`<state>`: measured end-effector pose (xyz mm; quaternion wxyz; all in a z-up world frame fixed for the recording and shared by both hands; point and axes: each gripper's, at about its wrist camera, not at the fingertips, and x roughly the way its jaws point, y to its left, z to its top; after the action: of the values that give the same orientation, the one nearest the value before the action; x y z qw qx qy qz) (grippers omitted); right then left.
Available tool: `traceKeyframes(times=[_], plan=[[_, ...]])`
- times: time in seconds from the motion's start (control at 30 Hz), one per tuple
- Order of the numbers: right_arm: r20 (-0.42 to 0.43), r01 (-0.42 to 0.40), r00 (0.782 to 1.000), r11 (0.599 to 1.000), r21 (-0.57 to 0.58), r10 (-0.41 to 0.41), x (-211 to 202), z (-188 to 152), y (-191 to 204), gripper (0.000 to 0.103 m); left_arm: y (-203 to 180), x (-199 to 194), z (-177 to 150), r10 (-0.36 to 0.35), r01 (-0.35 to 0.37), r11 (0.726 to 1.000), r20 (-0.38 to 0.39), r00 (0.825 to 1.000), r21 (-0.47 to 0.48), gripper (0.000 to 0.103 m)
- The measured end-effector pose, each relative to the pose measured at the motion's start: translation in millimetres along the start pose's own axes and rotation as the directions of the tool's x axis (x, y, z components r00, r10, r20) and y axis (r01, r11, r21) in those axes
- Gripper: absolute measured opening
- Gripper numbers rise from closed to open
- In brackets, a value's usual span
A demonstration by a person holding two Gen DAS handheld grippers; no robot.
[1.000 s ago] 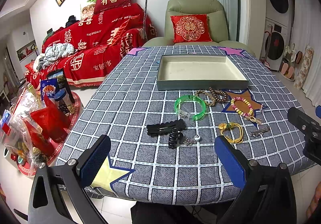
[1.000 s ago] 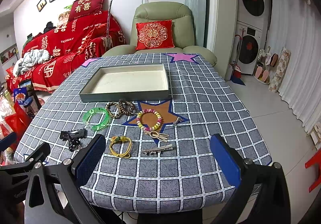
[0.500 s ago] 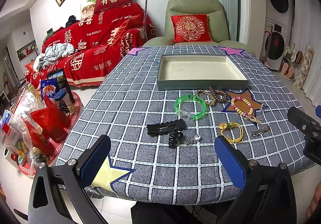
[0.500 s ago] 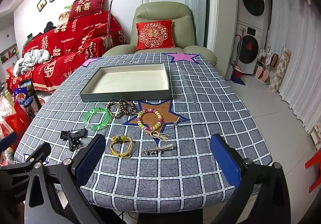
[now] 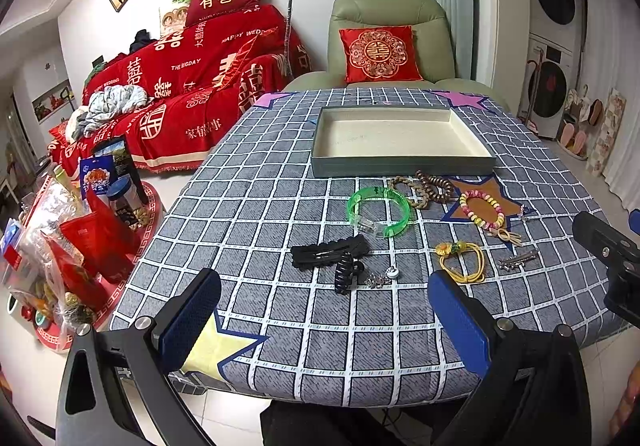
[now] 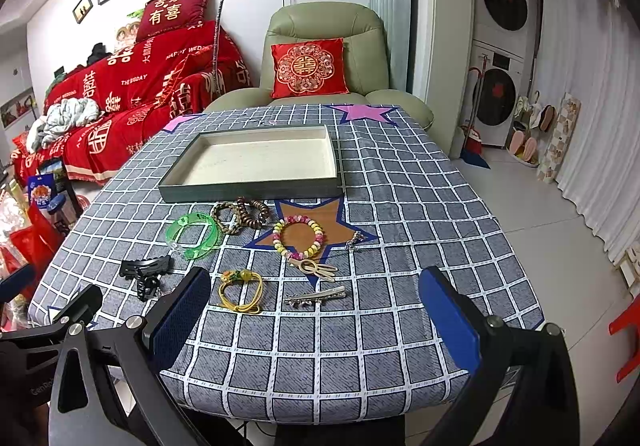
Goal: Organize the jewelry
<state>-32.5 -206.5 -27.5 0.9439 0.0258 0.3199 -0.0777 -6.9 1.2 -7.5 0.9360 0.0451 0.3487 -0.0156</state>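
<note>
**Two claws wide, nothing lifted yet**

Both the left claw [image 5: 324, 326] and the right claw [image 6: 316, 322] hang spread apart and empty over the near edge of the worktop [image 6: 420, 206], likely poised to choose a piece. Just beyond lie the yellow cord bracelet [image 6: 241, 292] and silver clip [image 6: 316, 296], then the black hair claws [image 5: 332, 258], green bangle [image 5: 379, 211] and beaded bracelet [image 6: 298, 237]. Farthest, the tray [image 6: 248, 188] sits bare, apparently the destination.
</note>
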Motion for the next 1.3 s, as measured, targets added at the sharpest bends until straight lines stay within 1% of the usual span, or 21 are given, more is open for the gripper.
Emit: traceKeyframes(times=[0.23,0.37,0.47,0.63,0.77,0.9,0.97,1.13,1.23,1.3], plan=[[-0.026,-0.002,1.000,1.000,-0.002,0.002,9,-8,4,0.103,-2,7,1,-0.007,0.007,1.000,-0.022,1.000,-0.001,0.103],[-0.053,-0.004,0.999,1.000,0.004,0.004,17,-5,-5,0.103,2,18,5,-0.009,0.009,1.000,-0.047,0.999,-0.002,0.103],[-0.079,-0.006,0.997,1.000,0.017,0.007,25,-1,-14,0.103,8,29,10,-0.023,0.022,1.000,-0.073,0.997,-0.014,0.103],[-0.132,0.005,0.991,1.000,0.027,-0.002,47,7,-33,0.103,15,56,23,-0.078,0.072,0.996,-0.130,0.988,-0.047,0.103],[-0.179,0.010,0.984,1.000,0.017,-0.007,69,15,-42,0.103,16,78,38,-0.088,0.080,0.995,-0.157,0.984,-0.057,0.103],[-0.216,-0.012,0.976,1.000,-0.009,0.010,95,26,-41,0.103,13,106,54,-0.129,0.117,0.991,-0.193,0.973,-0.068,0.103],[-0.231,-0.026,0.973,0.999,-0.031,0.018,108,32,-37,0.103,10,121,62,-0.161,0.150,0.986,-0.213,0.964,-0.065,0.103],[-0.286,-0.058,0.958,0.994,-0.090,0.030,146,42,-29,0.103,2,153,72,-0.176,0.168,0.984,-0.263,0.949,-0.051,0.103],[-0.315,-0.064,0.949,0.990,-0.128,0.020,167,46,-24,0.103,-4,169,77,-0.175,0.173,0.984,-0.287,0.942,-0.032,0.103],[-0.335,-0.073,0.942,0.988,-0.140,0.022,180,48,-23,0.100,-8,178,79,-0.173,0.176,0.984,-0.298,0.939,-0.018,0.103]])
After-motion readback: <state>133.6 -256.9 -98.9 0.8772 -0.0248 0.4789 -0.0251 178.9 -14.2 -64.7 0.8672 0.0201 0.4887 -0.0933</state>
